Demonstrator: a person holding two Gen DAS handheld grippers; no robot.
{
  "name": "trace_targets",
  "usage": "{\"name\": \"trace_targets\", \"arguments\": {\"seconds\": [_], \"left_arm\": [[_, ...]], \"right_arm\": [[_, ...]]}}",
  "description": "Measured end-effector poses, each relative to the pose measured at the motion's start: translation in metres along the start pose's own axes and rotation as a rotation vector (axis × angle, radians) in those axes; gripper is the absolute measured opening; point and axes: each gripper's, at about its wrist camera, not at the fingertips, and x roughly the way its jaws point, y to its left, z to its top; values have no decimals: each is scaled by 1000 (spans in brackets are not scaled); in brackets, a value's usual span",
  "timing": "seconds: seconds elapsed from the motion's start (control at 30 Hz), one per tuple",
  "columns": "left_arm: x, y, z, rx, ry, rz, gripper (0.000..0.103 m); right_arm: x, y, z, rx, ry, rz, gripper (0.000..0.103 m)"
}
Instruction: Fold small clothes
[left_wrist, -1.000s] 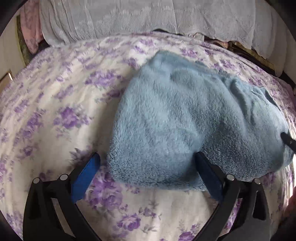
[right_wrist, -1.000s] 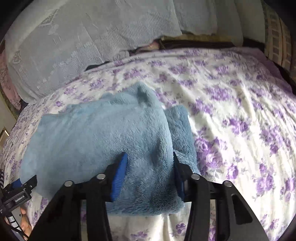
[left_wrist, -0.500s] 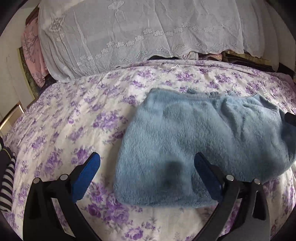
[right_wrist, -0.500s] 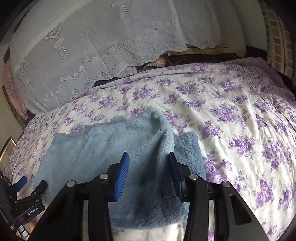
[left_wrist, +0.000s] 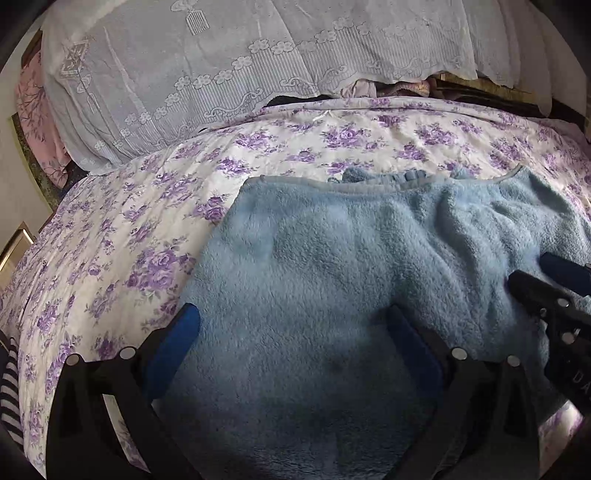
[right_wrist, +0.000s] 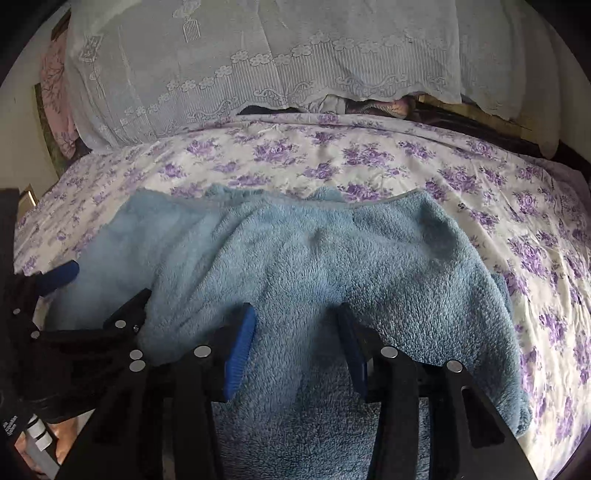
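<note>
A fluffy light-blue garment lies folded on the purple-flowered bed cover. It fills the lower half of the right wrist view too. My left gripper is open wide, its blue pads either side of the garment's near left edge, low over it. My right gripper is open with a fold of the garment bunched between its pads. The right gripper shows at the right edge of the left wrist view. The left gripper shows at the left of the right wrist view.
A white lace cover drapes over a pile at the back of the bed. Pink cloth hangs at the far left. A striped item sits at the left edge. Flowered cover stretches to the right of the garment.
Both grippers have pulled back toward the near edge and tilted up, so more of the lace cover shows. The garment's near part now lies between and under both grippers, which are closer together.
</note>
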Motion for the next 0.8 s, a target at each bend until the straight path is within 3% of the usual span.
{"name": "trace_targets", "arguments": {"seconds": [0.13,0.23,0.33,0.5,0.67,0.8], "left_arm": [[-7,8,1,-29,-22,-9,99],[-10,12,3,-43,-38,10,99],[-3,13,1,-38,-15,29,99],[-1,16,-1,-44,-9,32,99],[-14,18,-2,-53,-28,2,99],[-28,20,-2,-74,-54,-39,99]], "right_arm": [[-20,-39,11,112,-83,-40,47],[-3,-83,8,228,-32,-87,45],[17,-108,-1,297,8,-28,45],[-6,-89,0,250,-42,-79,46],[-43,-52,0,166,-132,-12,50],[-40,-12,-10,47,-98,40,56]]}}
